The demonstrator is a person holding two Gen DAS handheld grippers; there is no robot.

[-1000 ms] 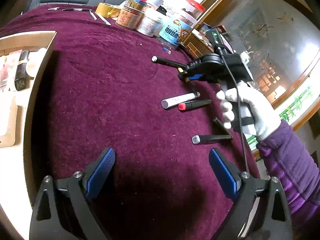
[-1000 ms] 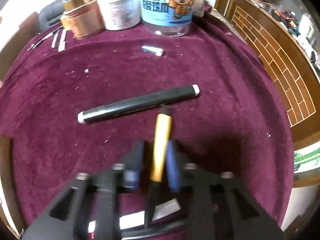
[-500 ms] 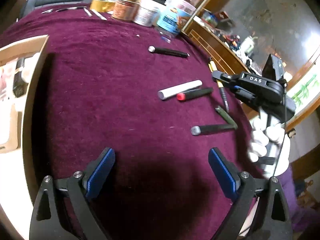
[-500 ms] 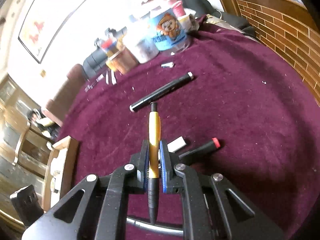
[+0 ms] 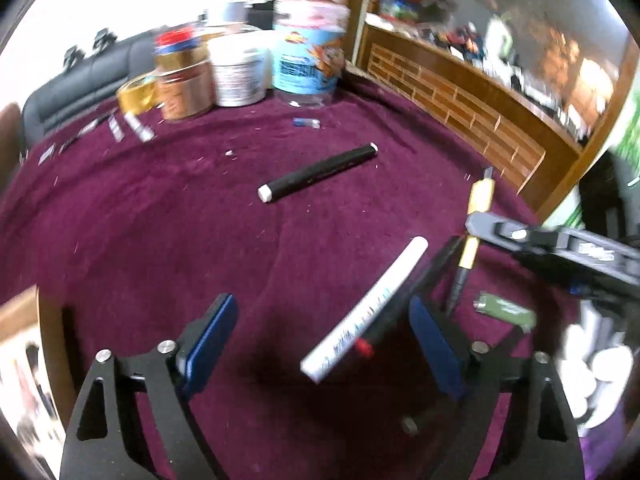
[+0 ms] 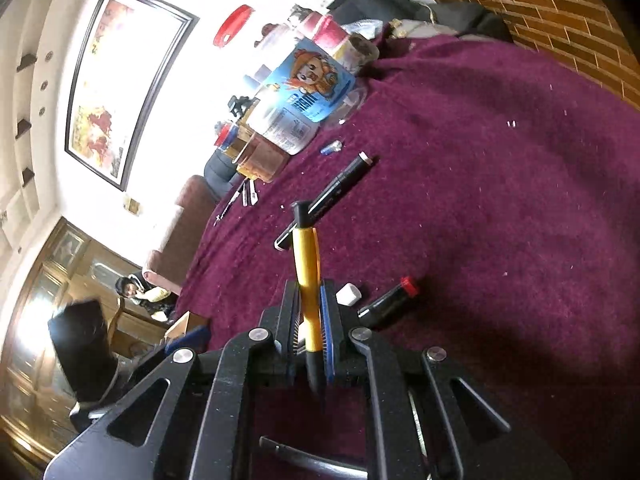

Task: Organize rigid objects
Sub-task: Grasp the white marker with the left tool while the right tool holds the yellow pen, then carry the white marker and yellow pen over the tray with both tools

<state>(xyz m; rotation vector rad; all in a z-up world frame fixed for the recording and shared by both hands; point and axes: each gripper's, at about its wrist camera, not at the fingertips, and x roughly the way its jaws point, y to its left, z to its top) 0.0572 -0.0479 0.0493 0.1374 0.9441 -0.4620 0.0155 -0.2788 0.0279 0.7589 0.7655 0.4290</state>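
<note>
Fingers of my right gripper [image 6: 310, 322] clamp a yellow-barrelled pen [image 6: 306, 276]; my left gripper [image 5: 324, 340], lower centre, is closing around a white cylindrical marker [image 5: 366, 310], untouched, on maroon cloth [image 5: 160, 220].

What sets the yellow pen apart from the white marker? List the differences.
The yellow pen is clamped in the shut right claw, lifted off the cloth; the white marker lies loose on it. The pen is slim with black ends; the marker is thicker and all white with print. Both are long, straight writing tools.

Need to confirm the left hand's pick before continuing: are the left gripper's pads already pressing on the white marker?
No: the white marker lies between the closing left gripper jaws, untouched by either pad.
</note>
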